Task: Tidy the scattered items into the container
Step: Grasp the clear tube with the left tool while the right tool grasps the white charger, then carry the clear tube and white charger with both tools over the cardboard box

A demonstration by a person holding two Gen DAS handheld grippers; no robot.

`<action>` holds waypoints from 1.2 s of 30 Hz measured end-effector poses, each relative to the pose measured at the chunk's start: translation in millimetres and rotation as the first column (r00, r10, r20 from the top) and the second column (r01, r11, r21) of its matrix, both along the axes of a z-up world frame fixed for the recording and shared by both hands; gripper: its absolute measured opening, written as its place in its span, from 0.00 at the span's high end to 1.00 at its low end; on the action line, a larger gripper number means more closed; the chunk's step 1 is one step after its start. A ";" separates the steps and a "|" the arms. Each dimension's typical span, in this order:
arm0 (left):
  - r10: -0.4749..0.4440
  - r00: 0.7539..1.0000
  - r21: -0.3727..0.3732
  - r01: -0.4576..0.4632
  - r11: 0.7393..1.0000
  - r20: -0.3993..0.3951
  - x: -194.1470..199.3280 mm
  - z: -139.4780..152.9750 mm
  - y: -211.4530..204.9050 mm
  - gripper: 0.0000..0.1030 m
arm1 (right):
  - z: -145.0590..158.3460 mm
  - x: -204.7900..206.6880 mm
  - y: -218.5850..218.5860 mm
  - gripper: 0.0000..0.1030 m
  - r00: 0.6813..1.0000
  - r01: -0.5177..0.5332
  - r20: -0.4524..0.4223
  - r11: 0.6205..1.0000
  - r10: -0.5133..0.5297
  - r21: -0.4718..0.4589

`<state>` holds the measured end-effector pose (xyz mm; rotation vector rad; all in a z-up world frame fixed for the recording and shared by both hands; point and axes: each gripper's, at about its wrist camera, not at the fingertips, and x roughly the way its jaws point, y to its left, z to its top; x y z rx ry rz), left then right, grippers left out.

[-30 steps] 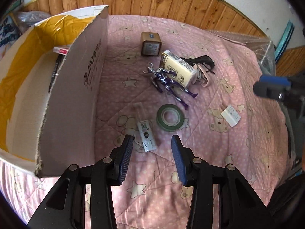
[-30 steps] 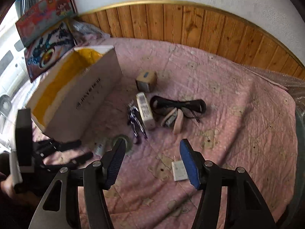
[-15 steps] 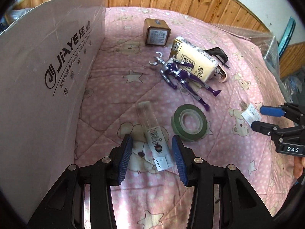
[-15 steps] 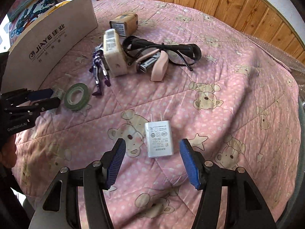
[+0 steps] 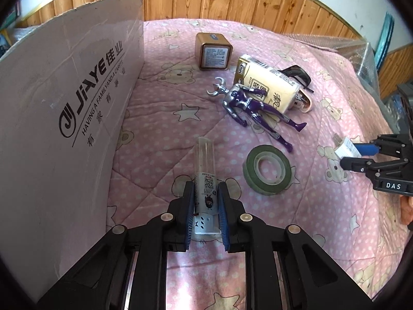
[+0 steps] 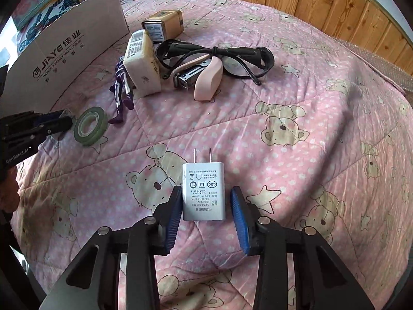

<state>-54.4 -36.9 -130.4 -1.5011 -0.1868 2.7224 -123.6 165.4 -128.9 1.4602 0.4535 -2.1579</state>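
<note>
The left tongs (image 5: 205, 213) had just been closing and pinched the lower end of a clear tube (image 5: 205, 178), both blue pads pressed against its labelled part at the bottom centre of the left view. The tube lay on the pink quilt (image 5: 160, 155) and pointed toward the top of the frame. The box (image 5: 64, 118) stood along the left side of that view, its printed wall facing the camera, near the tube but apart from it.

The right tongs (image 6: 206, 215) had also been closing, with a white charger (image 6: 203, 191) between them at the bottom centre of the right view. The left pad touched or nearly touched the charger's side; a gap showed between the right pad and the charger, so the charger was not yet clamped. Its two prongs pointed up the frame.

In the left view a green tape roll (image 5: 268, 169) lay right of the tube, and above it a purple figure (image 5: 254, 108) rested against a cream packet (image 5: 268, 84). A gold tin (image 5: 213, 51) stood at upper centre. In the right view, black glasses (image 6: 227, 54) and a pink stapler (image 6: 204, 76) lay touching at upper centre.
</note>
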 end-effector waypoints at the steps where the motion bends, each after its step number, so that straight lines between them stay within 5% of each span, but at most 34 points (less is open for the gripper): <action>1: 0.000 1.000 0.005 0.001 1.000 -0.006 1.0 0.7 -0.4 0.82 | 0.5 0.0 -0.2 0.65 1.000 -0.001 0.001 1.000 0.001 0.001; 25: -0.033 0.984 0.053 0.042 0.998 -0.176 46.7 78.7 6.8 0.83 | 47.4 33.5 -1.1 0.69 1.000 -0.009 -0.027 0.989 0.005 -0.150; 36: -0.010 0.971 0.105 0.037 0.994 -0.239 60.1 111.7 -3.9 0.83 | 73.0 55.9 -38.5 0.69 0.998 -0.054 -0.039 0.972 0.046 -0.227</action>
